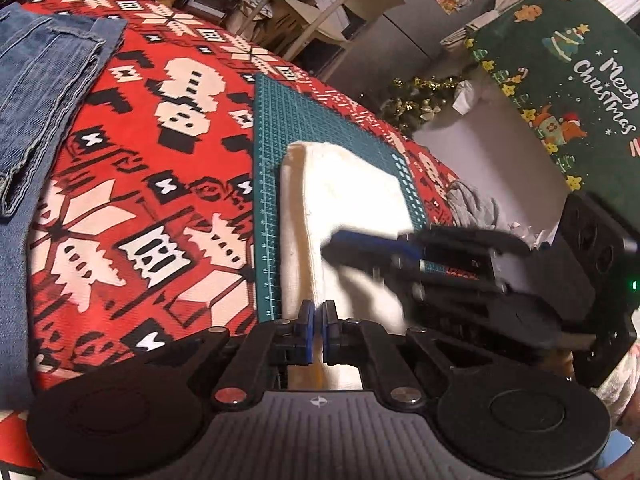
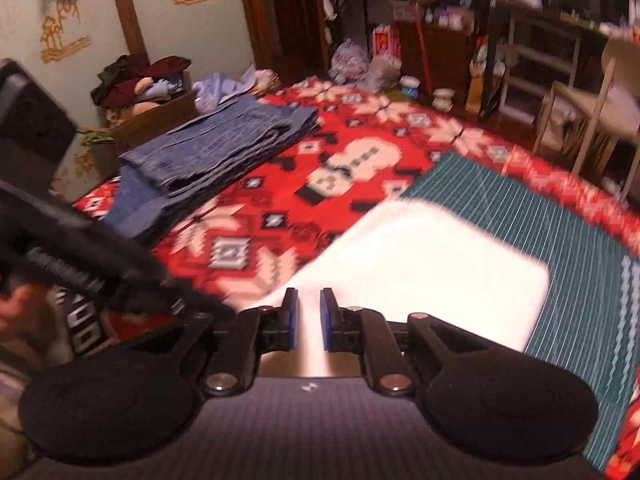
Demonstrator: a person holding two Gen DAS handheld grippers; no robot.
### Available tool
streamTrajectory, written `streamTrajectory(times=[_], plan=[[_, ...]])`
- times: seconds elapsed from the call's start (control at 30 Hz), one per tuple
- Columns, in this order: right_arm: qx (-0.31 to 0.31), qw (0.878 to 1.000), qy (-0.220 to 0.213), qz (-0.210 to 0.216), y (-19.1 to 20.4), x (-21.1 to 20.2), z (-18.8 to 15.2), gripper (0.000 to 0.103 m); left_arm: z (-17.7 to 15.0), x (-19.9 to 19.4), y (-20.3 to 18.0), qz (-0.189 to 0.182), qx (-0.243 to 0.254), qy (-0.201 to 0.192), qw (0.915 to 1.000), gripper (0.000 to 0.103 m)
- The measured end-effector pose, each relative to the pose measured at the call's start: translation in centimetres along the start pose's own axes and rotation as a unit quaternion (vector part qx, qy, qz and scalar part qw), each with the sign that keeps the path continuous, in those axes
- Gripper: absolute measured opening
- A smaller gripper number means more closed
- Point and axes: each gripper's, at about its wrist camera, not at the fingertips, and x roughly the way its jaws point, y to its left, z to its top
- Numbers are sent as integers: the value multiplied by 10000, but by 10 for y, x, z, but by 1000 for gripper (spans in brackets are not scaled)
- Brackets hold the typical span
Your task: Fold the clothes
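Note:
A folded white cloth (image 1: 352,192) lies on a green cutting mat (image 1: 320,120); the right wrist view shows the same cloth (image 2: 420,256) and mat (image 2: 540,208). My left gripper (image 1: 319,316) is at the cloth's near edge, on its crease line, with the jaws shut. Whether they pinch the fabric I cannot tell. My right gripper (image 2: 309,308) hovers over the near part of the cloth, its pads nearly together and nothing between them. In the left wrist view the right gripper (image 1: 332,244) is blurred and reaches in from the right over the cloth.
A red patterned blanket (image 1: 160,200) covers the surface. Folded blue jeans (image 2: 216,152) lie at the far left. A cardboard box of clothes (image 2: 152,108) stands behind them. A grey cloth (image 1: 476,204) hangs off the right edge. A chair (image 2: 600,96) stands at the far right.

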Motion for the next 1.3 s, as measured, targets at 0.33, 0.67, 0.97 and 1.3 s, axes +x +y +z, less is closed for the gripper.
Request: streamTrajectory(times=[0.33,0.67,0.97,1.3], plan=[[-433,9987,173,183,31,-13,-17,5,-3,1,7,-91,-73,40,9999,5],[-262,9996,9,-62,-2,6,9,5,-3,-3,6,-84,-99,7,9999,5],[-290,9980,193,523,40,-24,-29,11,-8,-9,11,-70,-155,81,9998,8],[-102,9995,-58,303,32,-55,-32,11,-8,-23,-10,80,528,-114,9985,8]])
